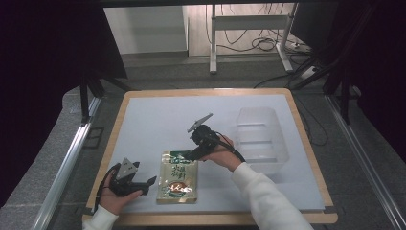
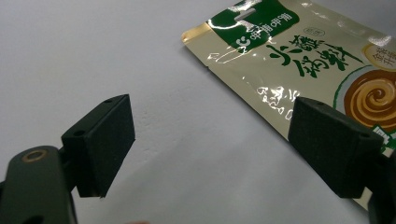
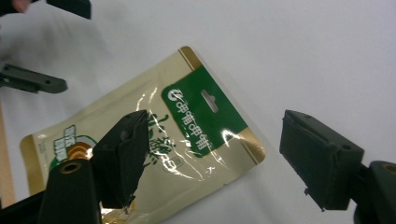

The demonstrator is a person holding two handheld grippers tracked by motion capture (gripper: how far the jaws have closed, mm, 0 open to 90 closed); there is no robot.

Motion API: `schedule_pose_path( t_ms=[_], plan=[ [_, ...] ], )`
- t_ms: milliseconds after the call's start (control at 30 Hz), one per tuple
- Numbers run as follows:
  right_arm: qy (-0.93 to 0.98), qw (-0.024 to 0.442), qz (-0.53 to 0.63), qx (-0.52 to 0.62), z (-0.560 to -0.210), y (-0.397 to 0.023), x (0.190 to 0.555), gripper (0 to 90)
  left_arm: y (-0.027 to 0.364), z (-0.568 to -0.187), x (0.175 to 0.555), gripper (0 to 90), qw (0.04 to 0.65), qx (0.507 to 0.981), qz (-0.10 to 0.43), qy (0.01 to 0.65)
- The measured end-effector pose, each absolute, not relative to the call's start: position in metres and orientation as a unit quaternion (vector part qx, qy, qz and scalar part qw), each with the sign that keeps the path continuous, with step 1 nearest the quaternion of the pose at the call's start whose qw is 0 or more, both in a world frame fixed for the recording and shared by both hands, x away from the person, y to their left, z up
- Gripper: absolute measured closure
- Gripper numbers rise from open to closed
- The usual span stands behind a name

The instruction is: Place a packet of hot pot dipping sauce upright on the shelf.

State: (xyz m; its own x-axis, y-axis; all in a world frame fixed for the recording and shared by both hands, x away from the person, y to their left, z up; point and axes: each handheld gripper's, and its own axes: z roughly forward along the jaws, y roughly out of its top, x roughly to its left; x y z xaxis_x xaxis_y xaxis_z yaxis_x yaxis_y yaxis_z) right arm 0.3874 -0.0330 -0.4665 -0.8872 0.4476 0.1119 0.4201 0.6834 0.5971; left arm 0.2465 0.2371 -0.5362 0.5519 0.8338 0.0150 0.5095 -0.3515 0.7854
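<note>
The right gripper (image 1: 192,154) hangs with jaws spread wide over the top edge of the pouch (image 1: 178,178), gripping nothing. The left gripper (image 1: 149,183), at nine o'clock of the pouch and just beside it, also gapes wide and empty. The pouch lies flat on the white mat (image 1: 158,120). A clear tub (image 1: 261,139) sits at two o'clock, apart.
</note>
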Motion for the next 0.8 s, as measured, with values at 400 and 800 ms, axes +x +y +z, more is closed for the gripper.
schedule_pose_path(
  t_ms=[400,800],
  plan=[
    [0.923,-0.010,0.286,0.257,-0.487,-0.028,0.409,32.6,0.237,-0.536,0.247,14.7,0.381,0.795,0.212,0.422],
    [0.931,-0.034,0.253,0.261,-0.506,-0.022,0.421,39.4,0.237,-0.536,0.246,14.7,0.384,0.794,0.211,0.422]
  ],
)
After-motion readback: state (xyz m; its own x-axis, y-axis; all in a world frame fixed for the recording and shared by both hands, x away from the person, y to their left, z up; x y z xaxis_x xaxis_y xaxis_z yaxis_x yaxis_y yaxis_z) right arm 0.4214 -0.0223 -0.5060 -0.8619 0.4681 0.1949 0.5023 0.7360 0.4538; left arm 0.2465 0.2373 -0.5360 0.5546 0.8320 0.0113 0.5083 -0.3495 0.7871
